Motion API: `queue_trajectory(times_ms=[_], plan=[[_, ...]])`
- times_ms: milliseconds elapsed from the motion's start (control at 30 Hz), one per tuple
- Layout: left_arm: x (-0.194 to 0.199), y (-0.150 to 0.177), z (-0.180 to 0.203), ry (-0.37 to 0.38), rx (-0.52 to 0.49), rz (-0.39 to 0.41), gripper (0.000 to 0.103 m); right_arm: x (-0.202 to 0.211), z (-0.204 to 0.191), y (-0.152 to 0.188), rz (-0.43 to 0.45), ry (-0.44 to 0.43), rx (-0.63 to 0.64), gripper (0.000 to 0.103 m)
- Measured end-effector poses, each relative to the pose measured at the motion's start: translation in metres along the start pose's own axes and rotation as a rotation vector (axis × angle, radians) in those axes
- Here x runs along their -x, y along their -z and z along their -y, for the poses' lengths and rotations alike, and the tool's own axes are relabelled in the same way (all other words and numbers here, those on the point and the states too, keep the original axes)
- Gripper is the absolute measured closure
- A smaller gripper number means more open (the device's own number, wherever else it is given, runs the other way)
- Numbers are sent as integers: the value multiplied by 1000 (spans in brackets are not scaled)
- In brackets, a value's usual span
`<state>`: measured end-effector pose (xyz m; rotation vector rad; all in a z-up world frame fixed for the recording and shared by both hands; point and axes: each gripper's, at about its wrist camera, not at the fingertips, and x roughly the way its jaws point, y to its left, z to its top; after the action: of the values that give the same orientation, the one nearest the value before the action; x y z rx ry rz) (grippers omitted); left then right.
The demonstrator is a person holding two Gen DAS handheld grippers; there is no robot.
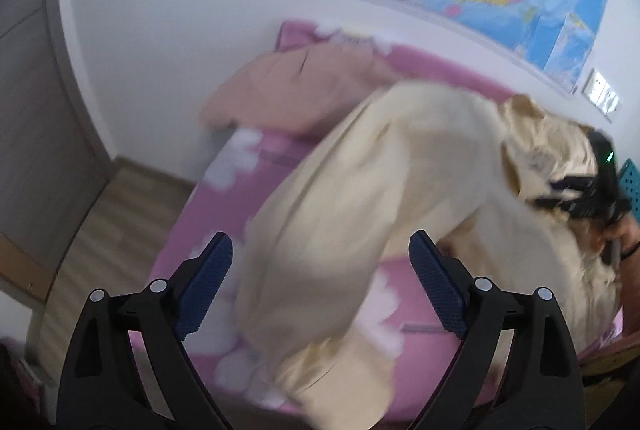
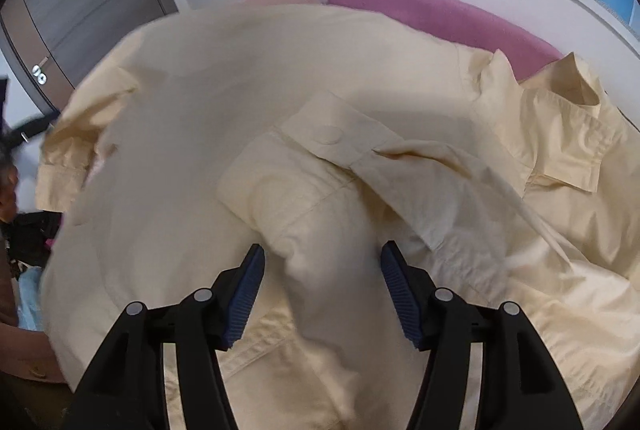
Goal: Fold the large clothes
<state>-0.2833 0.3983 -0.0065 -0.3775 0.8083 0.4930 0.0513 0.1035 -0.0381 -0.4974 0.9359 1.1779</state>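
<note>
The right gripper (image 2: 322,286) is open, the shirt (image 2: 280,102) cuff (image 2: 344,146) just ahead; the open left gripper (image 1: 320,282) seems farther, view blurred.

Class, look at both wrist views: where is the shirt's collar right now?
In the right wrist view the collar sits at the upper right of the pale yellow shirt, beside the pink bedsheet, beyond the folded-in cuff.
</note>
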Motion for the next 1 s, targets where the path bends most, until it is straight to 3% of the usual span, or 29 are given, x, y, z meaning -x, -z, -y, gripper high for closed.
queue_trajectory(times_ms=[67,100,133,200,300,400,533,633,733,833,933,1000], plan=[[-9,12,-7,1,-4,-44,16,5,-6,-1,10,-7,9,44],[-13,15,-7,-4,-14,-59,25,8,-9,0,13,-9,16,42],[-19,18,-6,-14,-35,-89,44,11,-12,2,16,-11,23,42],[-26,17,-3,-37,-61,-126,66,15,-21,1,26,-21,36,42],[-16,7,4,9,-89,-119,79,28,-39,2,63,-40,69,37],[4,-9,14,81,-119,-82,79,41,-66,2,112,-126,127,36],[22,-28,36,160,-166,-55,79,51,-135,0,177,-285,294,36],[28,-39,59,205,-194,-52,79,48,-185,3,210,-332,423,25],[24,-45,75,233,-208,-65,79,30,-233,6,243,-262,550,22],[21,-50,90,255,-226,-77,79,16,-242,1,260,-208,527,24],[21,-51,99,273,-233,-81,79,12,-231,-8,237,-283,447,56],[24,-57,107,285,-231,-68,75,26,-219,-12,261,-346,405,93]])
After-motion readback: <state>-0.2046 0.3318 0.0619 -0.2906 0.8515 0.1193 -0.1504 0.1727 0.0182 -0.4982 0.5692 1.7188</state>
